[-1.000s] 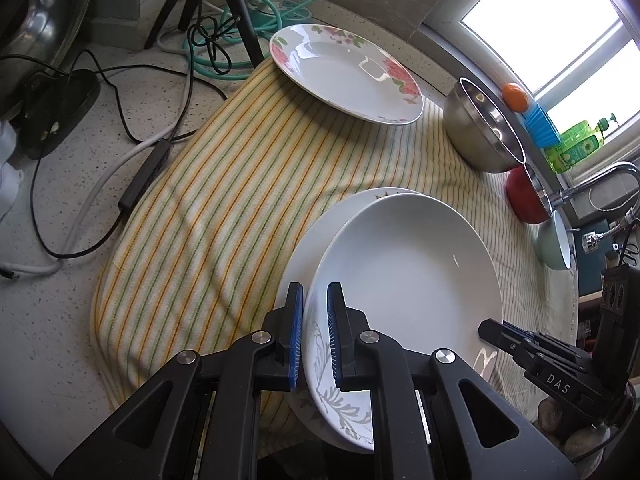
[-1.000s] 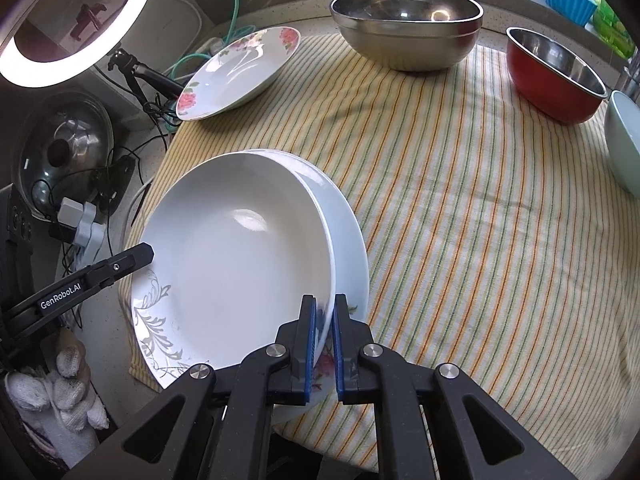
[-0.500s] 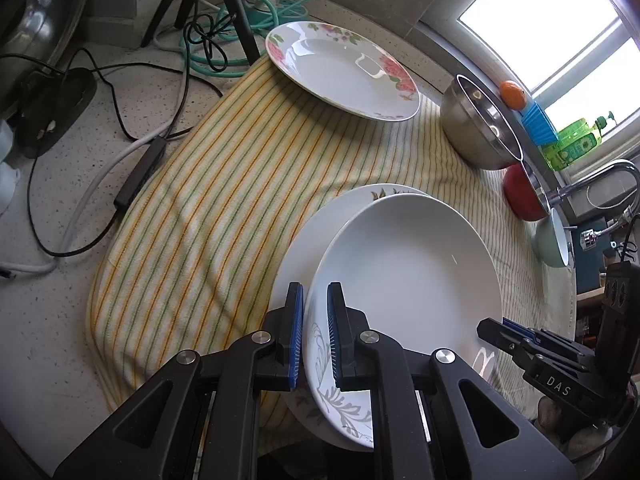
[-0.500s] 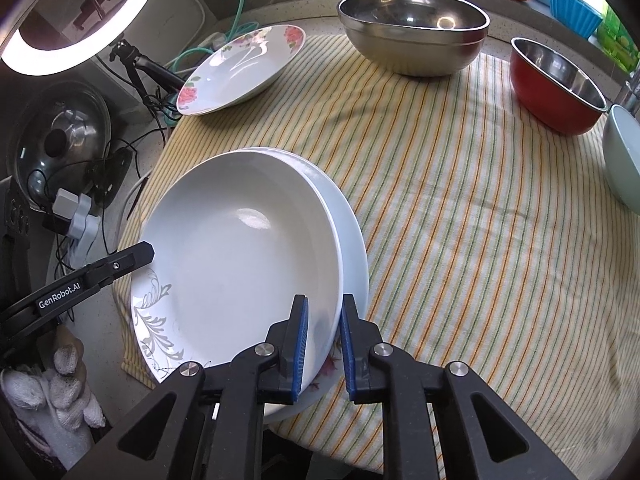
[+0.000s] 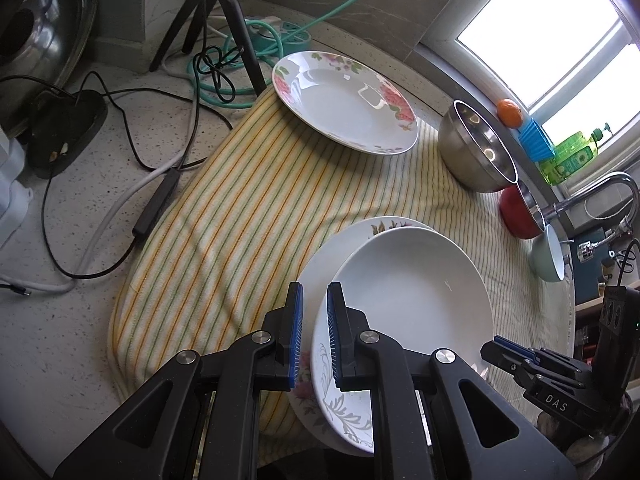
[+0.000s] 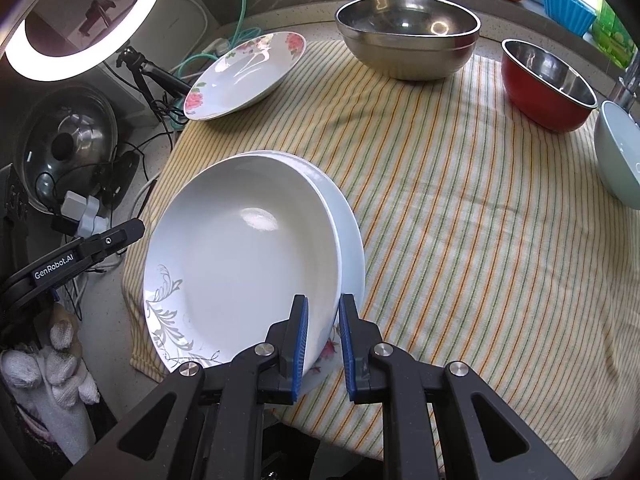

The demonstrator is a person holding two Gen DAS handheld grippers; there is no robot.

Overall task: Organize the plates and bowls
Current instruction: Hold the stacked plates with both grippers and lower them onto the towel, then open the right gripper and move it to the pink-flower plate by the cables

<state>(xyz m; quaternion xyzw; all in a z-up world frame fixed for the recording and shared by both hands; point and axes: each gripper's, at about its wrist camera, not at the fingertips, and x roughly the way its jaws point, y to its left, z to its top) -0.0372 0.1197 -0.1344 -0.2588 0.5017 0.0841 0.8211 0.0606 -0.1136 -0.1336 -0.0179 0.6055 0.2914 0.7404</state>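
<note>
Left side: the left gripper [image 5: 314,334] has its jaws closed on the near-left rim of the white plate with the grey leaf pattern [image 5: 412,300]; the rim passes between the blue pads [image 5: 297,336] and the pads sit tight against it. This plate lies tilted on top of a second plate with a floral rim [image 5: 320,264], which rests on the striped cloth [image 5: 240,208] covering the bench [image 5: 60,340]. The two are offset, the upper one sitting toward the right of the lower one.

Right side: the right gripper [image 6: 323,340] straddles the near-right rim of the same upper plate [image 6: 248,248]. Its jaws stand slightly apart; a gap shows between the right pad and the rim, so no firm grip is seen there.

Farther back, left to right in the right wrist view: a third plate with pink flowers [image 6: 248,76] overhangs the cloth's far-left corner; a large steel bowl [image 6: 408,36] stands at the far edge; a red bowl [image 6: 548,88] is to its right; a pale blue bowl [image 6: 620,160] is cut off by the frame edge.

Hidden or unclear: the lower plate is largely covered by the upper one. A gloved hand [image 6: 56,364] shows only in part at the lower left.
</note>
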